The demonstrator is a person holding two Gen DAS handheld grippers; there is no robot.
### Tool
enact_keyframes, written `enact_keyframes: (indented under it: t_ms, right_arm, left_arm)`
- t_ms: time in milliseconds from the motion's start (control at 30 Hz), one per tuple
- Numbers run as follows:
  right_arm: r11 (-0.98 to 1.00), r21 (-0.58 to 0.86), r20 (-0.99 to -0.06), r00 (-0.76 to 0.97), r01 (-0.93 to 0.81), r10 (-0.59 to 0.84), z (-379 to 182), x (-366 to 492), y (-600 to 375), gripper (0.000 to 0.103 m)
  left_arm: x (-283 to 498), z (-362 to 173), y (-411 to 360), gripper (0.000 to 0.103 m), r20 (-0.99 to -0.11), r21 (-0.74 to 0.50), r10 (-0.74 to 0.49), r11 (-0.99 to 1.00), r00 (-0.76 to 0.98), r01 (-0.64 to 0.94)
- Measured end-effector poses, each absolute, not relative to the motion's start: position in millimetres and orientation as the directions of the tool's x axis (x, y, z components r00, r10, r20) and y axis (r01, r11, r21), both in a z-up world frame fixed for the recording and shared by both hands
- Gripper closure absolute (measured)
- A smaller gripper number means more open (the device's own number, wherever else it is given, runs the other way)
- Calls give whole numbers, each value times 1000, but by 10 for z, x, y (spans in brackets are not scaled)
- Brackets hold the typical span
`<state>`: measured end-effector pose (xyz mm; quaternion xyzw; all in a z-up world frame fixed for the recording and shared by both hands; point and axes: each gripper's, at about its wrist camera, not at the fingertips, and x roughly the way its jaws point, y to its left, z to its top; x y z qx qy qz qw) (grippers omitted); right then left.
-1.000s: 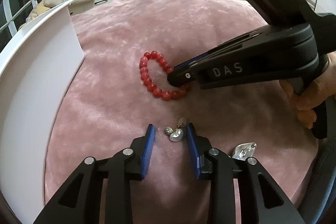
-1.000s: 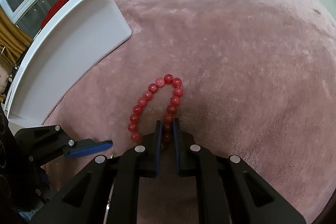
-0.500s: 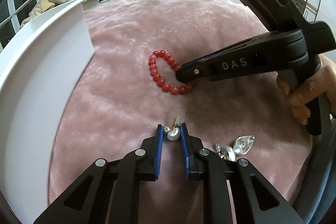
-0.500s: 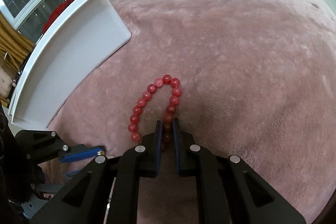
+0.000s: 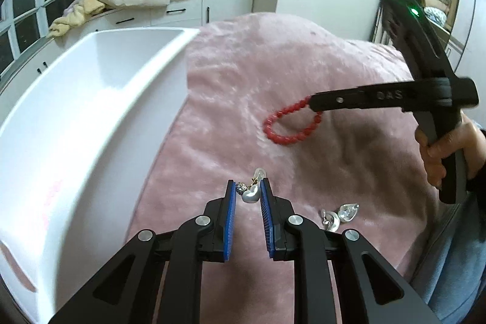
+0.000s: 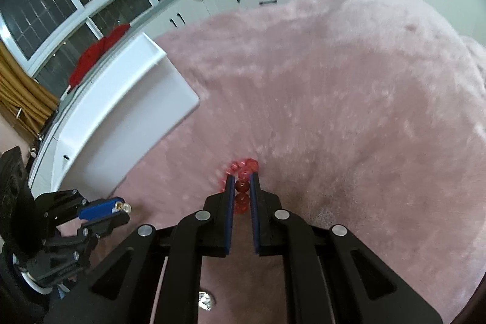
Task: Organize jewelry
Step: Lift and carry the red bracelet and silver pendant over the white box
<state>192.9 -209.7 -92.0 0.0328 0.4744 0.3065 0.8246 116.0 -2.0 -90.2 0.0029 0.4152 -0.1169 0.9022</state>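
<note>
My left gripper (image 5: 247,192) is shut on a pearl earring (image 5: 251,192) with a sparkly stud, held above the pink plush cover (image 5: 273,66). My right gripper (image 6: 242,182) is shut on a red bead bracelet (image 6: 242,172), which hangs in a loop off the cover; it also shows in the left wrist view (image 5: 290,123). A white tray (image 5: 76,111) stands to the left, and shows in the right wrist view (image 6: 127,117). Two silver earrings (image 5: 340,214) lie on the cover at the lower right.
White cabinets (image 5: 188,11) heaped with clothes stand behind the bed, with windows (image 6: 76,5) beyond. My left gripper shows at the lower left of the right wrist view (image 6: 103,210). A small silver piece (image 6: 206,299) lies under the right gripper.
Both grippers have lifted off the cover with their pieces. The bracelet now hangs from the right gripper. The left gripper closed on the pearl earring and raised it toward the tray.
</note>
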Motion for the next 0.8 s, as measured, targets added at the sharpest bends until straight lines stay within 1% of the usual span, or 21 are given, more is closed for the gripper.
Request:
enact_keyframes:
  t_ms: [433, 600, 800]
  right_arm:
    - [786, 325, -729, 390, -526, 563, -561, 1802, -2008, 93]
    - [764, 345, -693, 401, -545, 599, -277, 1800, -1941, 93]
    - [733, 311, -660, 418, -605, 624, 149, 1776, -1730, 92]
  left_arm:
    - [892, -371, 405, 82, -694, -61, -179, 980, 698, 191]
    - [816, -173, 666, 82, -677, -65, -154, 986, 719, 151]
    - [726, 62, 952, 82, -656, -56, -122, 992, 745, 113]
